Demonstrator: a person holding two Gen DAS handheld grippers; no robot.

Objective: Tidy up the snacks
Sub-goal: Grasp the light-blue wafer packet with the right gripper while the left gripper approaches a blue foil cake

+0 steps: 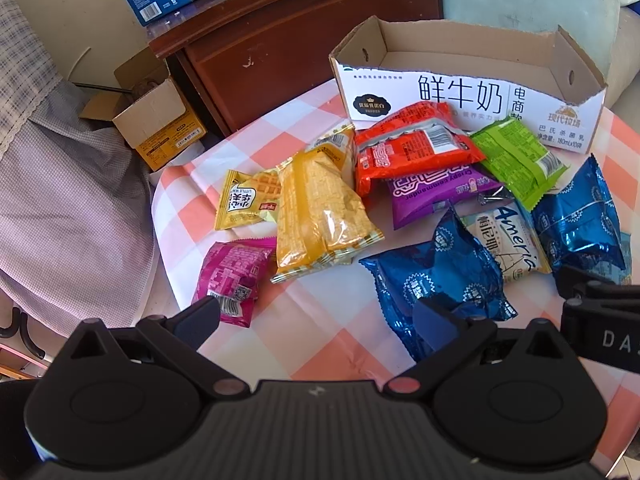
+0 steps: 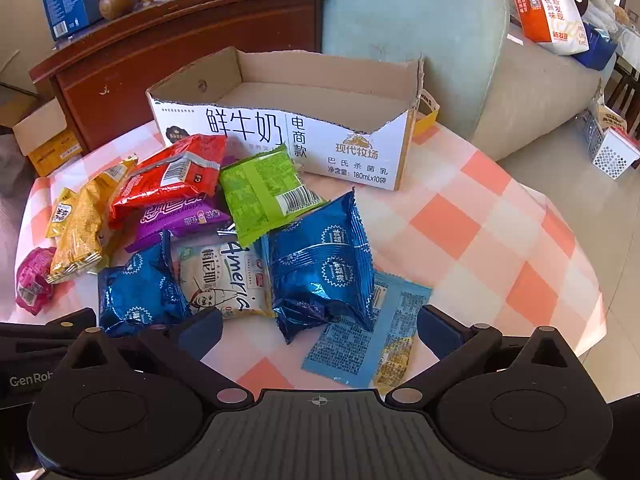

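Several snack packets lie heaped on the checked tablecloth in front of an empty cut-down milk carton box. Among them are a red packet, a green one, a purple one, a large yellow one, two blue foil ones and a flat light-blue one. My left gripper hovers open over the near edge, between a magenta packet and a blue one. My right gripper is open above the blue foil packet.
A dark wooden cabinet stands behind the table, with a small open cardboard box on the floor to its left. A pale green sofa sits behind the carton. The right half of the tablecloth is bare. The other gripper's body is at the right edge.
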